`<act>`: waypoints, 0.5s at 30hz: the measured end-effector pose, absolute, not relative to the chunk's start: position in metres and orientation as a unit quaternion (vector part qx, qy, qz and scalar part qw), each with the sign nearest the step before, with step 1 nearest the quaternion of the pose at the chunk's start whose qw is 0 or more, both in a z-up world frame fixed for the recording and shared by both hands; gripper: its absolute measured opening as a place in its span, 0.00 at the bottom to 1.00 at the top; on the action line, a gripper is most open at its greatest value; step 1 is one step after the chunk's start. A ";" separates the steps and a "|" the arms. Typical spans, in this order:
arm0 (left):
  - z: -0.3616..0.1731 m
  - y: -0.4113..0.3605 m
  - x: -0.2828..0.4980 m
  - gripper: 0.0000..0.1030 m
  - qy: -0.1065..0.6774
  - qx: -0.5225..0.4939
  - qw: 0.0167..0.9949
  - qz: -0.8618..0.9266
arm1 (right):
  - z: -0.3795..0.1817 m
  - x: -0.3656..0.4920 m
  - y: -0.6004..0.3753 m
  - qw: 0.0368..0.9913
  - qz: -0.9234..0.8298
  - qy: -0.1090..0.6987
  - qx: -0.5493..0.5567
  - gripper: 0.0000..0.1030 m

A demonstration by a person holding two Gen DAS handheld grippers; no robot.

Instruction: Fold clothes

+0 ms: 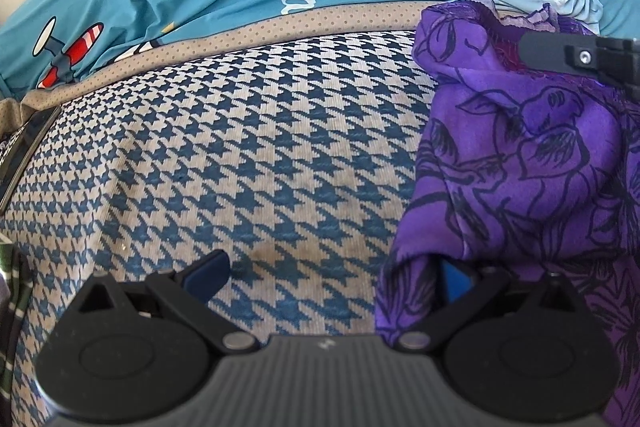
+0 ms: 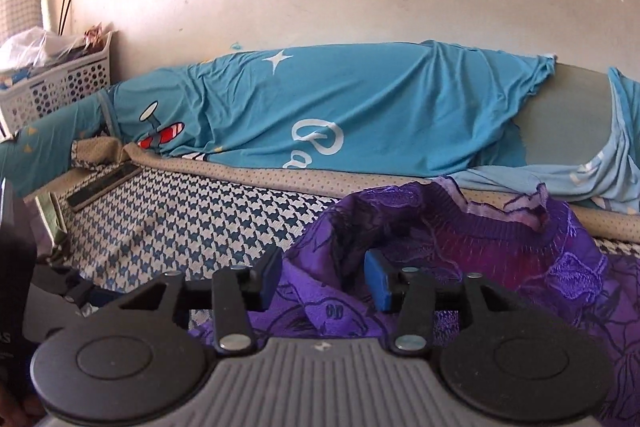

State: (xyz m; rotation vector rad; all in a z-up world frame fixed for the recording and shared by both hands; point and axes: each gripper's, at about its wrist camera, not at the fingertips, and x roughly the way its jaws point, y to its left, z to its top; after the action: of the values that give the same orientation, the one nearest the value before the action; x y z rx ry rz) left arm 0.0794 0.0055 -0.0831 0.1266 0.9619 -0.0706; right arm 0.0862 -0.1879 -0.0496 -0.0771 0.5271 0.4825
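A purple garment with black flower outlines lies bunched on the houndstooth bed cover, at the right of the left wrist view. My left gripper stands wide open over the bare cover. Its right finger is tucked under the garment's hanging edge, and nothing is pinched between the jaws. In the right wrist view the purple garment is heaped just ahead, its ribbed neckline facing up. My right gripper is open, with a loose fold of the cloth standing between its blue pads. One finger of the right gripper rests on top of the garment.
A turquoise printed sheet covers a long bolster along the cream wall. A white perforated basket with clutter stands at the far left. A dark flat bar lies on the cover's left edge. Green striped cloth shows at the left.
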 end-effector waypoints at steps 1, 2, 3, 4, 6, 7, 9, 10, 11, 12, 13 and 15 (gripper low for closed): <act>-0.083 0.006 0.080 1.00 0.462 0.060 0.884 -0.035 | -0.052 0.086 -0.183 0.934 0.239 0.259 -0.054 0.46; -0.083 0.007 0.080 1.00 0.462 0.060 0.884 -0.036 | -0.054 0.085 -0.178 0.932 0.241 0.259 -0.071 0.47; -0.083 0.008 0.080 1.00 0.462 0.060 0.884 -0.037 | -0.056 0.084 -0.173 0.931 0.243 0.259 -0.088 0.47; -0.083 0.008 0.081 1.00 0.463 0.059 0.884 -0.037 | -0.058 0.083 -0.169 0.929 0.241 0.259 -0.105 0.47; -0.084 0.009 0.081 1.00 0.465 0.056 0.883 -0.038 | -0.062 0.080 -0.161 0.927 0.239 0.254 -0.137 0.46; -0.084 0.009 0.081 1.00 0.465 0.055 0.883 -0.039 | -0.064 0.078 -0.157 0.926 0.239 0.251 -0.152 0.45; -0.084 0.008 0.080 1.00 0.464 0.056 0.883 -0.038 | -0.067 0.074 -0.151 0.924 0.237 0.240 -0.179 0.23; -0.084 0.008 0.080 1.00 0.464 0.056 0.883 -0.038 | -0.068 0.073 -0.149 0.924 0.234 0.236 -0.189 0.16; -0.084 0.007 0.080 1.00 0.464 0.057 0.883 -0.038 | -0.067 0.073 -0.149 0.926 0.231 0.232 -0.189 0.08; -0.084 0.007 0.080 1.00 0.464 0.057 0.883 -0.037 | -0.067 0.073 -0.149 0.928 0.227 0.228 -0.189 0.07; -0.084 0.007 0.080 1.00 0.464 0.056 0.883 -0.037 | -0.067 0.073 -0.149 0.929 0.224 0.224 -0.189 0.06; -0.085 0.007 0.081 1.00 0.464 0.056 0.883 -0.038 | -0.060 0.075 -0.159 0.943 0.204 0.216 -0.152 0.04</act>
State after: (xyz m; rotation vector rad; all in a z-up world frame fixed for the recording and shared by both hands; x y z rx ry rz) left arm 0.0807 0.0074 -0.0846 0.1175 0.9651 -0.0783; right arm 0.0749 -0.1587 -0.0602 -0.3095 0.4398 0.4157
